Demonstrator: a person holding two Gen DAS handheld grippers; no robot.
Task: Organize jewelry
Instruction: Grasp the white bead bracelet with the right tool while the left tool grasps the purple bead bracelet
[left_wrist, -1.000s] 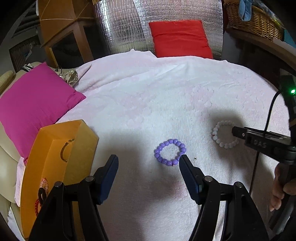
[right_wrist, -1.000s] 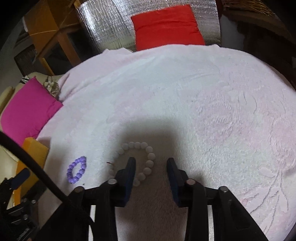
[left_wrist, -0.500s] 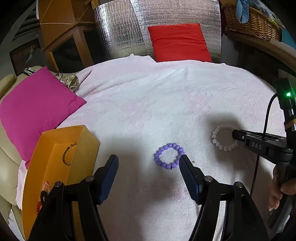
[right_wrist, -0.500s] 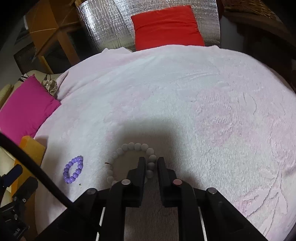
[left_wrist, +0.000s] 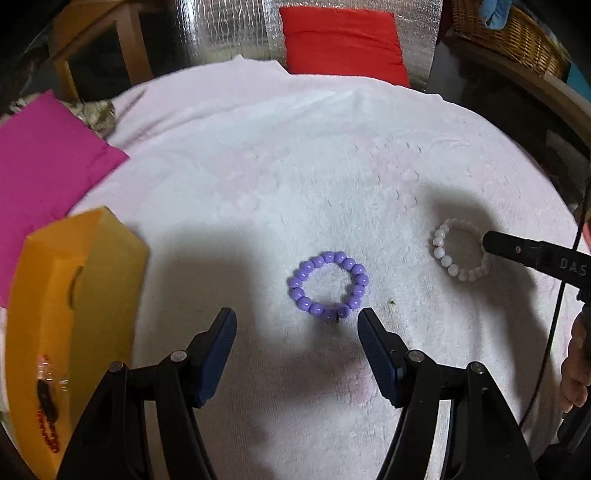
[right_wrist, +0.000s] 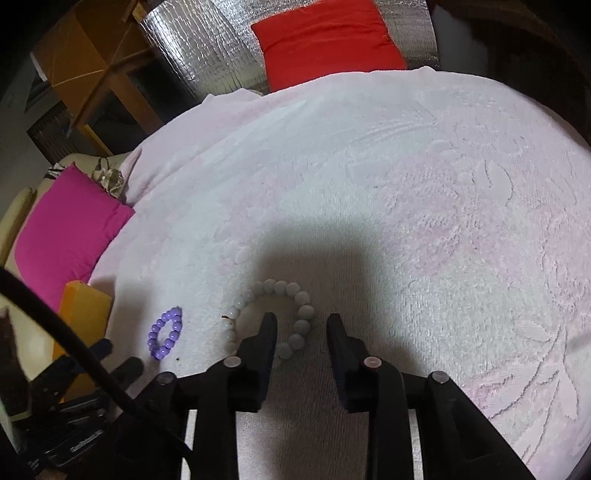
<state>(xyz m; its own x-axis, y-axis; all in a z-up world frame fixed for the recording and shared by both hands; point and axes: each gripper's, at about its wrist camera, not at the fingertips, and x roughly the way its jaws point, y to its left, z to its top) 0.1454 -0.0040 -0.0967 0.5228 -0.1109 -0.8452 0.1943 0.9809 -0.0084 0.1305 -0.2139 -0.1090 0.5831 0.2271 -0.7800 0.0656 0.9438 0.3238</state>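
Note:
A purple bead bracelet (left_wrist: 328, 286) lies flat on the pale pink blanket (left_wrist: 295, 166), just ahead of my open left gripper (left_wrist: 297, 325). It also shows in the right wrist view (right_wrist: 166, 334). A white bead bracelet (left_wrist: 460, 254) lies to its right. In the right wrist view, my right gripper (right_wrist: 301, 321) is open over the white bracelet (right_wrist: 280, 314), with the bracelet's right side between the fingers. An open orange box (left_wrist: 66, 332) at the left holds a red bead piece.
A magenta cushion (left_wrist: 40, 166) lies at the left and a red cushion (left_wrist: 343, 40) at the back against a silver foil panel. A wicker basket (left_wrist: 517, 37) stands on a shelf at the back right. A black cable runs by the right gripper.
My right gripper was nearly shut at the white bracelet half a second ago and has opened again. My left gripper has come closer to the purple bracelet and stays open.

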